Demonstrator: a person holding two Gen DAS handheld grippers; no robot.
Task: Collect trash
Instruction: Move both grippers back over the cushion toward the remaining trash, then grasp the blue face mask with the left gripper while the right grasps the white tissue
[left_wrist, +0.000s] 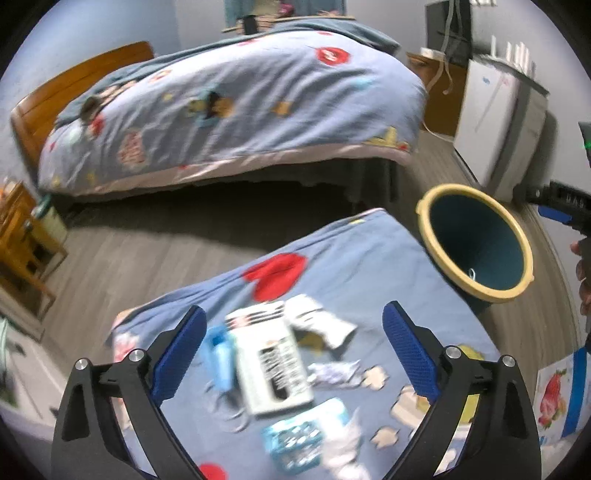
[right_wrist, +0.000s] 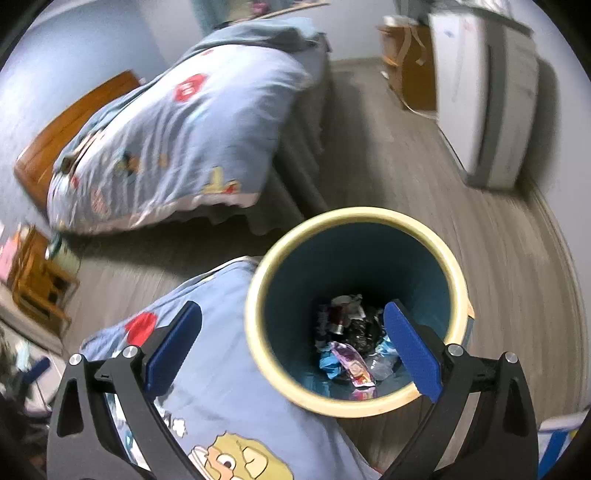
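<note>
We hold the left tool (left_wrist: 294, 354) above the near bed (left_wrist: 369, 251), its blue fingers (left_wrist: 181, 354) spread wide and gripping nothing. Between them on the blue cartoon-print cover lies the trash, blurred in this view: a white box with black stripes (left_wrist: 271, 365) near the middle of the bed, a blue wrapper (left_wrist: 219, 360) touching its left side, a crumpled white packet (left_wrist: 319, 321) toward the far edge, a silvery wrapper (left_wrist: 334, 373) just beside the box on its right, and a light blue printed packet (left_wrist: 306, 432) at the near edge. The bin (left_wrist: 476, 243), dark teal inside with a cream rim, stands on the wood floor (left_wrist: 147, 251) just off the bed's far right corner. Our right tool (right_wrist: 292, 349) hangs over that bin (right_wrist: 280, 295), its fingers (right_wrist: 412, 354) also spread and empty; in the left wrist view it shows only as a dark and blue piece at the right edge (left_wrist: 561, 203). At the bottom of the bin lies collected rubbish (right_wrist: 351, 343): a pink-purple wrapper, blue scraps, something dark and crinkled, and what looks like a can, though we cannot tell for sure. The bin's rim touches the cover at the bed's corner. Across the floor stands a second bed (left_wrist: 229, 107) with the same kind of cover, a wooden headboard (left_wrist: 74, 88) at its left end, and a white appliance (left_wrist: 498, 129) sits by the right wall.
</note>
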